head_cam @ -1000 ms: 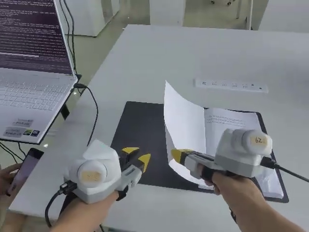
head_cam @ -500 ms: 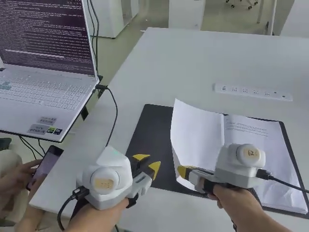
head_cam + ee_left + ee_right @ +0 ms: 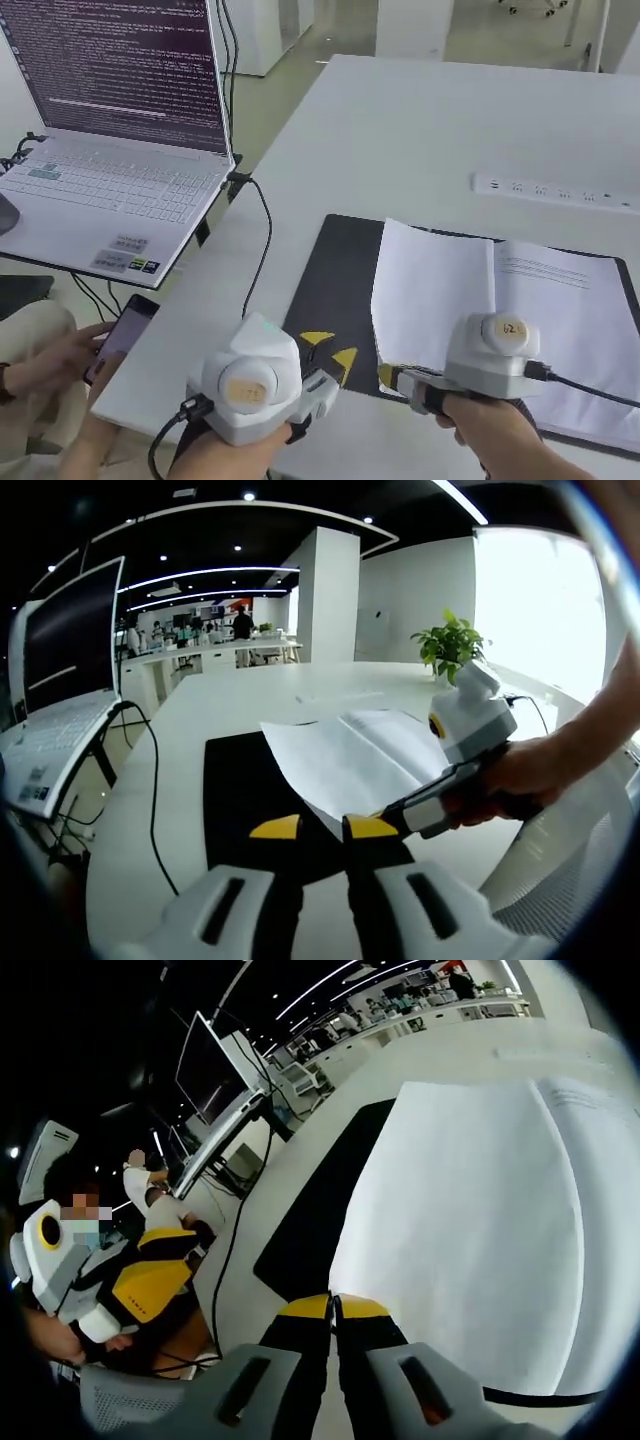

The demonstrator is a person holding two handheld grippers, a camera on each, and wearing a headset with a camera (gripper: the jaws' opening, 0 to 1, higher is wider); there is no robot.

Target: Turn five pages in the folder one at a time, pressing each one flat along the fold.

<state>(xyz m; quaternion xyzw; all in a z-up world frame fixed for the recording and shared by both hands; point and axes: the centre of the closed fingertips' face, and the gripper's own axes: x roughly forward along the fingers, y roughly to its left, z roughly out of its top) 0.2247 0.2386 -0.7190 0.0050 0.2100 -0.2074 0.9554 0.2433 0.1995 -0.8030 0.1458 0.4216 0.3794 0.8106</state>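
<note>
Flanking the folder (image 3: 330,270) and pinched page (image 3: 430,290) are laptop (image 3: 110,185), cable (image 3: 268,235), power strip (image 3: 555,188).

**Open office with white tables and a bright window**

A wide white table (image 3: 420,130) stretches away in the head view, a white power strip (image 3: 555,190) lying at its far right. Left of it stands an open laptop (image 3: 110,150), screen full of text, a black cable (image 3: 262,240) trailing from its corner. Pale floor (image 3: 275,95) shows between the furniture. In the left gripper view a white pillar (image 3: 328,595) rises to a dark ceiling with strip lights (image 3: 210,578), and a potted plant (image 3: 448,645) stands by a bright window (image 3: 530,600).
</note>
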